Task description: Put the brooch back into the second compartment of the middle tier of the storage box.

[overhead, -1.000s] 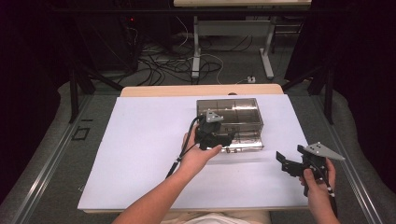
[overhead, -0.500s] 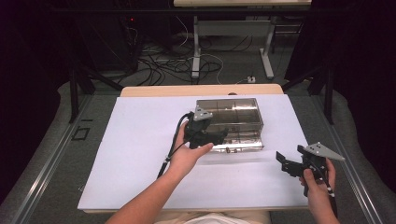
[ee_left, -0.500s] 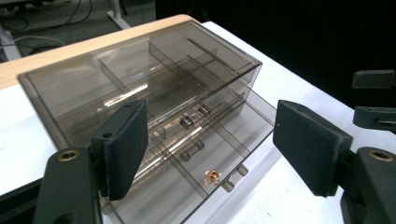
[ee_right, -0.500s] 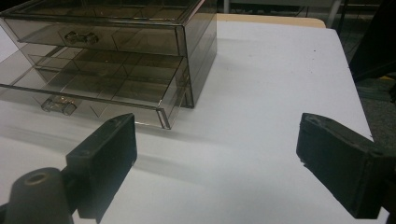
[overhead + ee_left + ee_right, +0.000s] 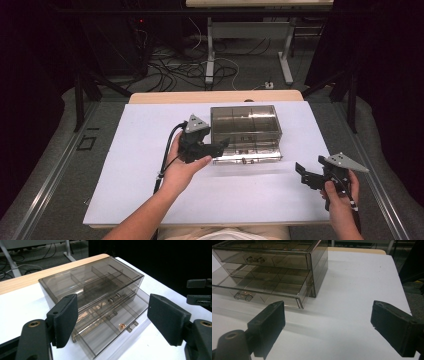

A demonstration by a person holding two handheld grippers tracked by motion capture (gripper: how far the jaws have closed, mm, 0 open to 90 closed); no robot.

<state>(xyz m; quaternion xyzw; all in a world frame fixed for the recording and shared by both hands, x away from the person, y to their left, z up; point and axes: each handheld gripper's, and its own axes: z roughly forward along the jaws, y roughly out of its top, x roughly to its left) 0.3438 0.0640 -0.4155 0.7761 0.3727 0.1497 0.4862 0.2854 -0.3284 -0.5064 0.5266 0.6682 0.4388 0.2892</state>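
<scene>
Change since a second ago: left gripper [image 5: 220, 145] drawn back leftward from over the drawer box [image 5: 245, 132] to its front-left corner; right gripper [image 5: 306, 173] in the same spot near the right edge.
Left gripper: held in the left hand [image 5: 185, 167], jaws spread wide, nothing between them; aimed at the box, which sits framed between the jaws in the left gripper view.
Right gripper: held in the right hand [image 5: 340, 197], jaws spread wide, empty; hovering over bare white surface [image 5: 140, 150], well apart from the box.
Drawer box: smoky see-through plastic, on the far middle of the surface; long axis running left to right across it; drawer fronts facing the person.
Bottom drawer [image 5: 117, 327]: pulled out toward the person, divided into compartments; small coppery item [image 5: 121, 326] inside, near the front wall.
Upper drawer [image 5: 262, 258]: pushed in, small clear handle [image 5: 253, 259] on its front.
Top of box: open tray split by dividers.
Beyond the surface: wooden strip [image 5: 215, 96] along the far edge, cables [image 5: 190, 70] on the floor, metal table legs [image 5: 211, 47].
</scene>
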